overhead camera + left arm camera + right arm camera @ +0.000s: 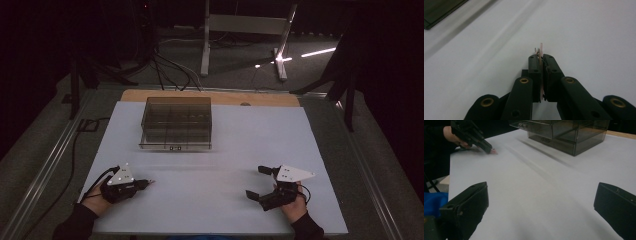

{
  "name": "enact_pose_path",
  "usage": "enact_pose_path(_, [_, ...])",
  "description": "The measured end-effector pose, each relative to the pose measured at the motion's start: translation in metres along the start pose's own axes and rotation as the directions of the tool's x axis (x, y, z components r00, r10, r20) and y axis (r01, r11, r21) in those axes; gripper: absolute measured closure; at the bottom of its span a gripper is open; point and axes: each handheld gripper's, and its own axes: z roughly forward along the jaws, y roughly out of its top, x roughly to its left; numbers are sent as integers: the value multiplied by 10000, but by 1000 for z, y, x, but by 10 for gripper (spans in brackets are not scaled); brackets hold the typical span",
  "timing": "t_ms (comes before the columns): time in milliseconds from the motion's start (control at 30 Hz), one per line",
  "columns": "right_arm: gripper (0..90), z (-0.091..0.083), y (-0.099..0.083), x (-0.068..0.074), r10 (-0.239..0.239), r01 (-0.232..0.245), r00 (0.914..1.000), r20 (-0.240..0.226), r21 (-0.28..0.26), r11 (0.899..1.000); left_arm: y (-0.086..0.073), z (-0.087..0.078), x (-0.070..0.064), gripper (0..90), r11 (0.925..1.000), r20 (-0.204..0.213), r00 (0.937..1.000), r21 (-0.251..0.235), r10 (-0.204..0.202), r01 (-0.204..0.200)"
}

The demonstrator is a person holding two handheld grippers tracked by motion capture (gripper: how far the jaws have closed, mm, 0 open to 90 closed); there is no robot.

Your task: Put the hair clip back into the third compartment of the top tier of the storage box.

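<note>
High view: we see the left gripper [144,183] low at the table's near left, the right gripper [260,183] at the near right, both well short of the smoky plastic box [176,124] farther up the white sheet [220,150].
Left tool: jaws clamped on a thin pinkish strip [540,50], held edge-up, its tip poking past the pads; a tiny metal bit sits beside it, too small for us to name.
Right tool: jaws spread wide, nothing between them, hovering over bare sheet.
Box: divided into compartments, open top as far as we can tell.
Step in hand, as we judge it: carrying the strip toward the box.
Doing it well: we would keep the squeeze steady, travel level, and pick the compartment before lowering, with the right tool ready to steady the box.
</note>
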Motion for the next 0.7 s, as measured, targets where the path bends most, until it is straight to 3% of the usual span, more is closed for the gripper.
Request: enact_pose_path(700, [0,0,0,0,35,-35,10000,11,36,10000,5,-2,1,873,9997,239,9996,-177,-161,165])
